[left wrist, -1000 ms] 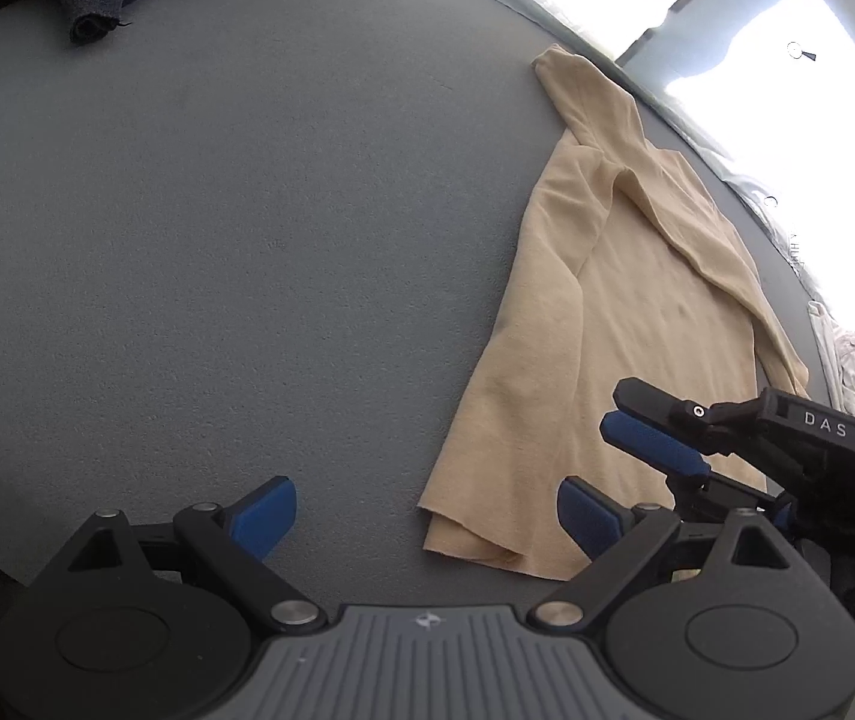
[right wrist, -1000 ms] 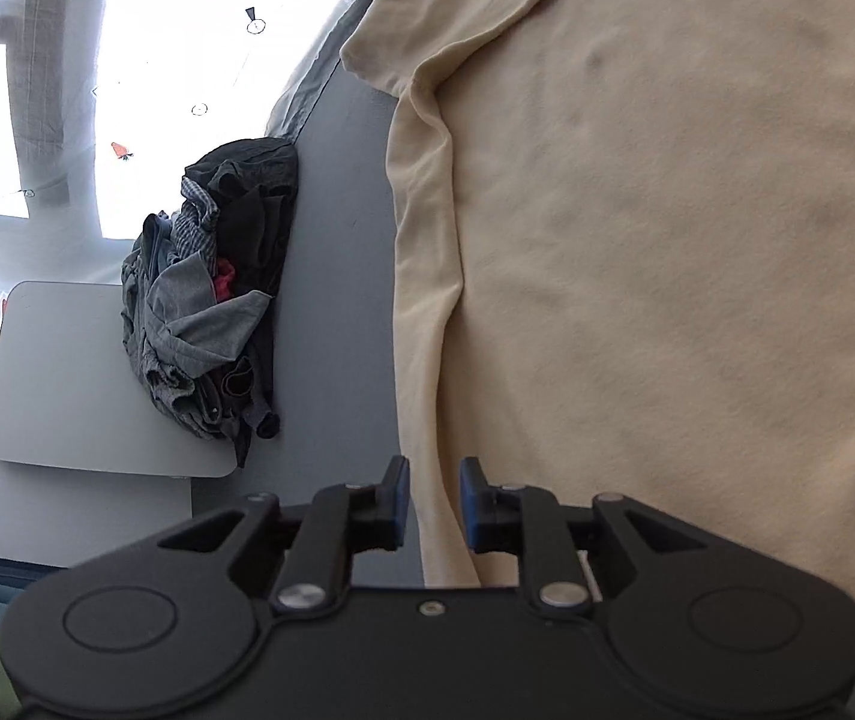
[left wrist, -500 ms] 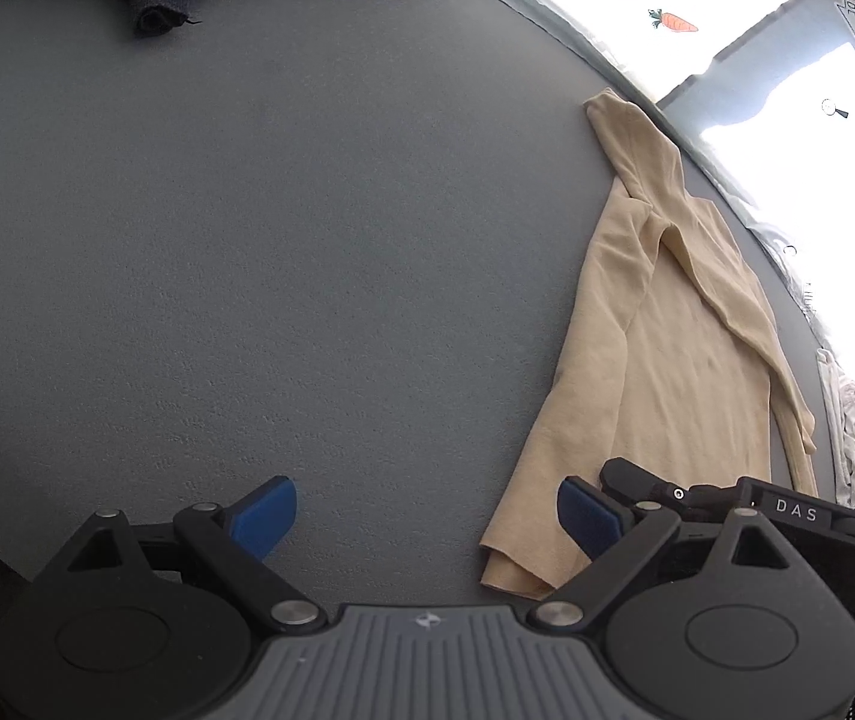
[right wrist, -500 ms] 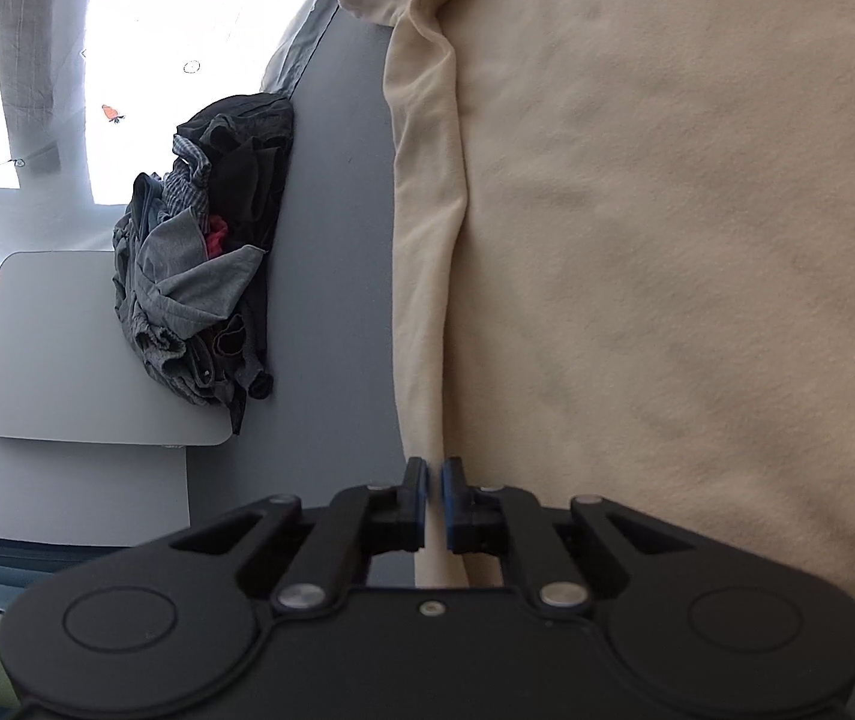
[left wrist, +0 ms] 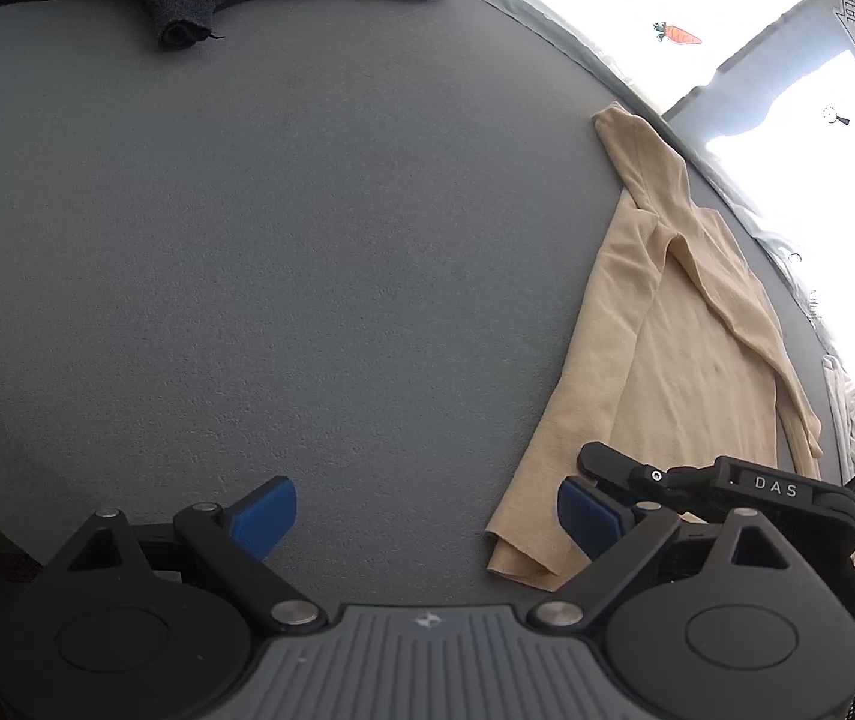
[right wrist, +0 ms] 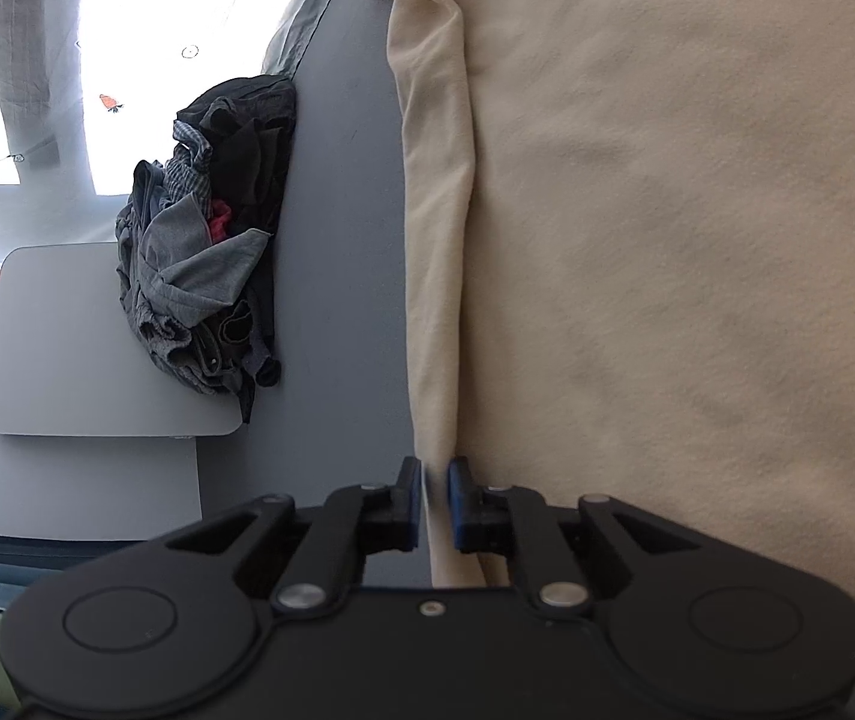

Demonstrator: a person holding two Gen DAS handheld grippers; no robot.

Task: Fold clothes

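Covering grey felt tabletop (left wrist: pixel 247 240): beige garment (left wrist: pixel 667 372).

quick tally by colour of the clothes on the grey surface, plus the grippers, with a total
Beige garment: 1, laid flat
Dark clothes pile: 1; the pieces in it cannot be counted
Left gripper: 1, open over bare grey surface
Right gripper: 1, shut on the beige garment's edge
Total: 4

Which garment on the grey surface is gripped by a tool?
The beige garment: the right tool pinches its folded edge. The dark clothes pile lies untouched.
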